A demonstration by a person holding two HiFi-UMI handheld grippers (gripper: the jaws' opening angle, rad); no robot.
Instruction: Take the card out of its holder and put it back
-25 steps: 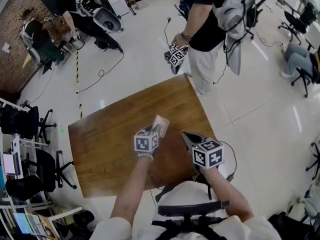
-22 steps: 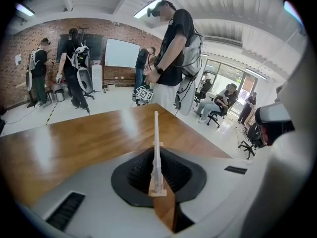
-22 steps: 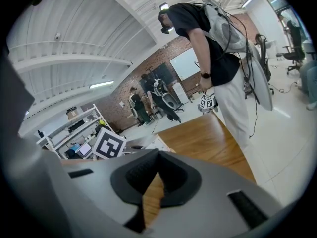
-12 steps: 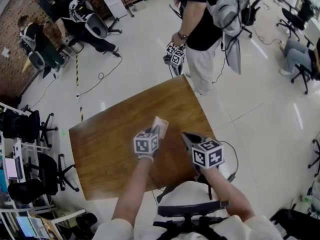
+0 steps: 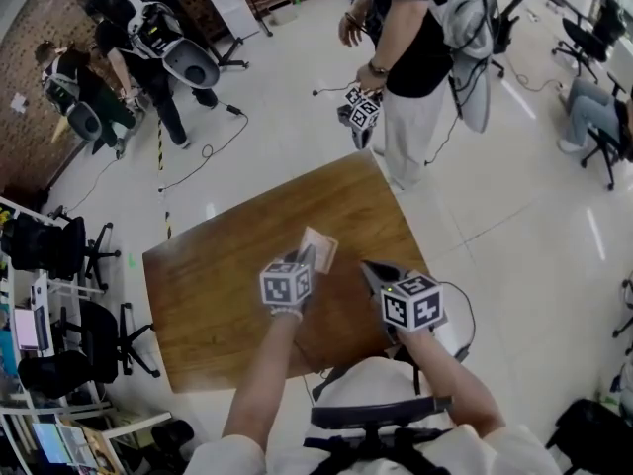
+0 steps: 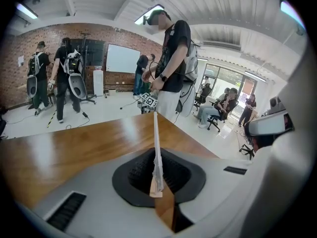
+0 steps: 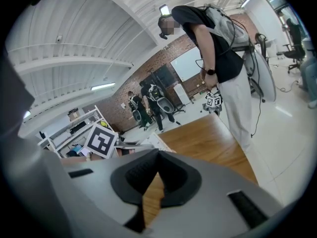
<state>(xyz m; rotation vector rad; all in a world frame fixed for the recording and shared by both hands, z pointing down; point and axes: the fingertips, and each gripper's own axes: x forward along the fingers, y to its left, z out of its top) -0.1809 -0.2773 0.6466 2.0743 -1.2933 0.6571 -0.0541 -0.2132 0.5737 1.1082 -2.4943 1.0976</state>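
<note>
Card (image 5: 319, 247) sits pinched edge-on in the left gripper (image 5: 308, 259), whose fingers have just clenched onto it (held up over the wooden table (image 5: 213, 285)). Right gripper (image 5: 370, 270) hangs just beside it, fingers pretty much together with nothing between them. Another person (image 5: 415, 57) stands past the table's far corner.

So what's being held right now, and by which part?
The left hand-held gripper, whose jaws have just been closing, pinches the card by its near end, edge-on between the pads. The right hand-held gripper holds nothing.
</note>
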